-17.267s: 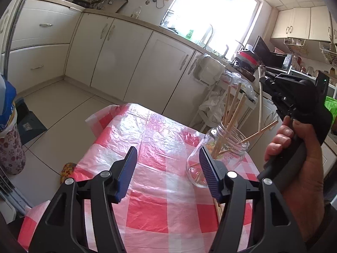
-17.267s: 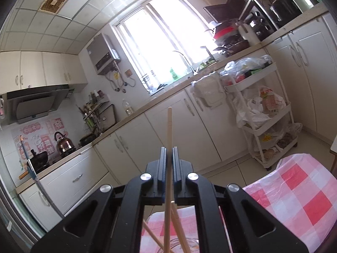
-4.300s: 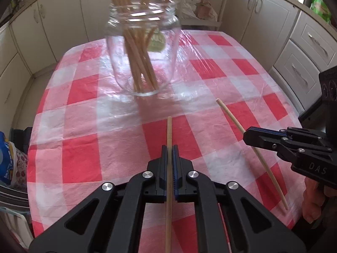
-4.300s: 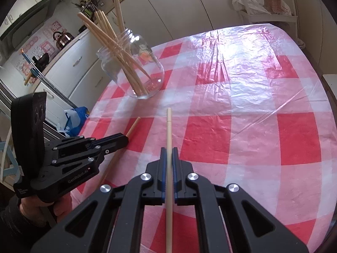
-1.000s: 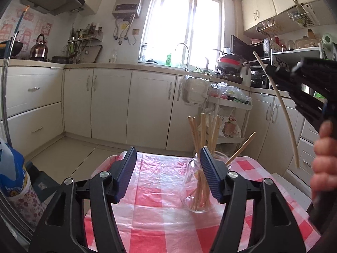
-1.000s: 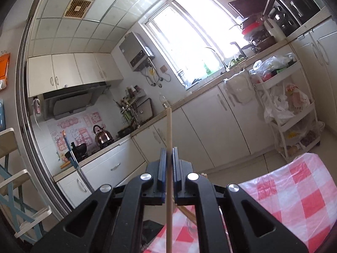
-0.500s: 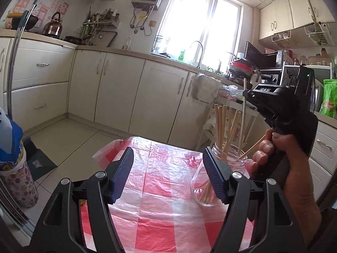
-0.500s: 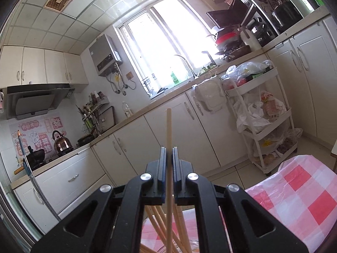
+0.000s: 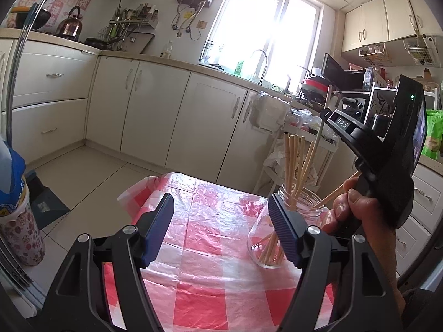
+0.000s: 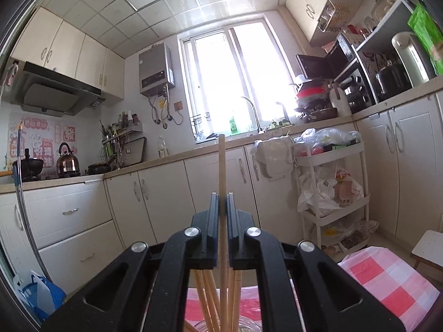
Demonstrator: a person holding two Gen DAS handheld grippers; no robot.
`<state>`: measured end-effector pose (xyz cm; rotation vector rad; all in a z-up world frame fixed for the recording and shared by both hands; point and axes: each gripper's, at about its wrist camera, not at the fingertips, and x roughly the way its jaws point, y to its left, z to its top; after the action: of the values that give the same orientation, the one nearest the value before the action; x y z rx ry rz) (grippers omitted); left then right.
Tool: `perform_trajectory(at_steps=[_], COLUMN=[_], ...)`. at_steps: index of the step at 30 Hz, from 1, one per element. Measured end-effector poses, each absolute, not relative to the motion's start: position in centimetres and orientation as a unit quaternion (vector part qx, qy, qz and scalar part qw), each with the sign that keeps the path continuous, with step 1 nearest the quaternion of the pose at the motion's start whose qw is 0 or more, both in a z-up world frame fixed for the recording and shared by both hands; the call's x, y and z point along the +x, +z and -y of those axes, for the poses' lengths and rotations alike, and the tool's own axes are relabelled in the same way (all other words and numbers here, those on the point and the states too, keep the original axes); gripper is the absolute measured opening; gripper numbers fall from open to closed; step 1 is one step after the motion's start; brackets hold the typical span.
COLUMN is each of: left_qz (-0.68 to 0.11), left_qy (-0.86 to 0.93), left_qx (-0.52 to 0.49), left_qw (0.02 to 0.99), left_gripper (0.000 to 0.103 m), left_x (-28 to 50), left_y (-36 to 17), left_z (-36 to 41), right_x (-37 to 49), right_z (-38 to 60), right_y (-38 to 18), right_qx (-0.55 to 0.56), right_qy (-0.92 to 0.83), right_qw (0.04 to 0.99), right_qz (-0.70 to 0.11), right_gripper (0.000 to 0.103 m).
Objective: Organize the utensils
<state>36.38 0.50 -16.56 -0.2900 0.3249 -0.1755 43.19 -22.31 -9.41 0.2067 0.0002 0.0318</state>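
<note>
A clear glass jar (image 9: 272, 238) with several wooden chopsticks (image 9: 293, 163) stands on the red-and-white checked tablecloth (image 9: 210, 249). My left gripper (image 9: 221, 207) is open and holds nothing; its right finger (image 9: 282, 229) is just in front of the jar. A hand (image 9: 357, 213) holds my right gripper (image 9: 326, 114) above the jar. It is shut on one upright chopstick (image 10: 221, 166) whose lower end reaches down into the jar mouth (image 10: 243, 327) among the others. In the right wrist view the gripper (image 10: 221, 197) pinches that stick between its pads.
Cream cabinets (image 9: 155, 110) and a counter with a sink line the far wall. A white trolley (image 10: 332, 182) full of bags stands beyond the table. A blue bag and a patterned bin (image 9: 16, 235) sit on the floor at left. A small white stool (image 10: 429, 249) is at right.
The right gripper has come down over the jar and turned upright, bringing its chopstick down among the others. The left gripper has barely moved and stays open.
</note>
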Motion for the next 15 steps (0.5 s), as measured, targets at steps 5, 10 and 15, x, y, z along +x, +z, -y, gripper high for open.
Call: perform_trajectory(at_steps=[5, 10, 15], left_qz=[-0.164, -0.169, -0.177], left_qy=[-0.085, -0.083, -0.08], left_qx=[-0.147, -0.144, -0.139], left_qw=[0.972, 0.971, 0.971], left_gripper=[0.067, 0.069, 0.075], left_x=[36.6, 36.8, 37.0], left_y=[-16.7, -16.9, -17.1], left_z=[-0.7, -0.6, -0.2], right_x=[42.3, 41.2, 39.8], right_z=[21.3, 20.8, 21.3], right_y=[-10.3, -10.6, -10.3], right_qx=[0.07, 0.036, 0.033], right_qy=[0.026, 0.033, 0.037], right_qw=[0.997, 0.999, 0.998], right_qz=[-0.004, -0.015, -0.026], right_gripper=[0.006, 0.007, 0.024])
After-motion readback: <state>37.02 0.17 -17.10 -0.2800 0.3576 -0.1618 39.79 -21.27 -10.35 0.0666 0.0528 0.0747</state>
